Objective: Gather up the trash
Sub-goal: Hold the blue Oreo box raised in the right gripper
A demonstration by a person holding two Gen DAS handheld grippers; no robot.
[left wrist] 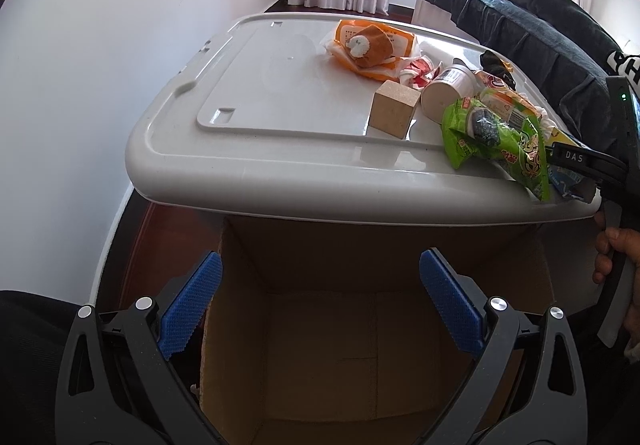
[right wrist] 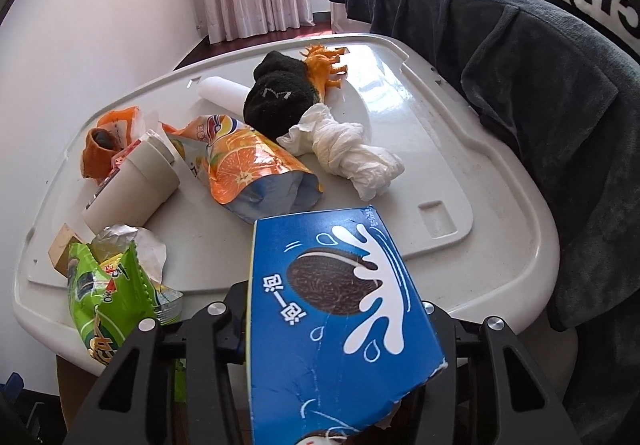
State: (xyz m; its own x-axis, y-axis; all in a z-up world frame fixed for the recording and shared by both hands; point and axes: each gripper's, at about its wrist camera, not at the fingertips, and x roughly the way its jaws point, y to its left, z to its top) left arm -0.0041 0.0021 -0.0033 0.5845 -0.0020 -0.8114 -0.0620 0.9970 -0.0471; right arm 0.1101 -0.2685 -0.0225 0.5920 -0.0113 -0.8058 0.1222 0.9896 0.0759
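My right gripper (right wrist: 332, 309) is shut on a blue cookie box (right wrist: 340, 309) and holds it over the near edge of the grey plastic lid (right wrist: 460, 173). Trash lies on the lid: a green snack bag (right wrist: 104, 297), an orange juice pouch (right wrist: 248, 169), a paper cup (right wrist: 132, 185), a crumpled white tissue (right wrist: 348, 149). My left gripper (left wrist: 320, 301) is open and empty over an open cardboard box (left wrist: 320, 333) below the lid's front edge. The green bag (left wrist: 496, 141) and cup (left wrist: 444, 93) also show in the left wrist view.
A black sock (right wrist: 280, 97), an orange toy dinosaur (right wrist: 324, 65) and a white roll (right wrist: 224, 93) lie at the far side. A wooden block (left wrist: 394, 111) and an orange wrapper (left wrist: 372, 45) sit on the lid. Dark blanket (right wrist: 540, 65) to the right; white wall left.
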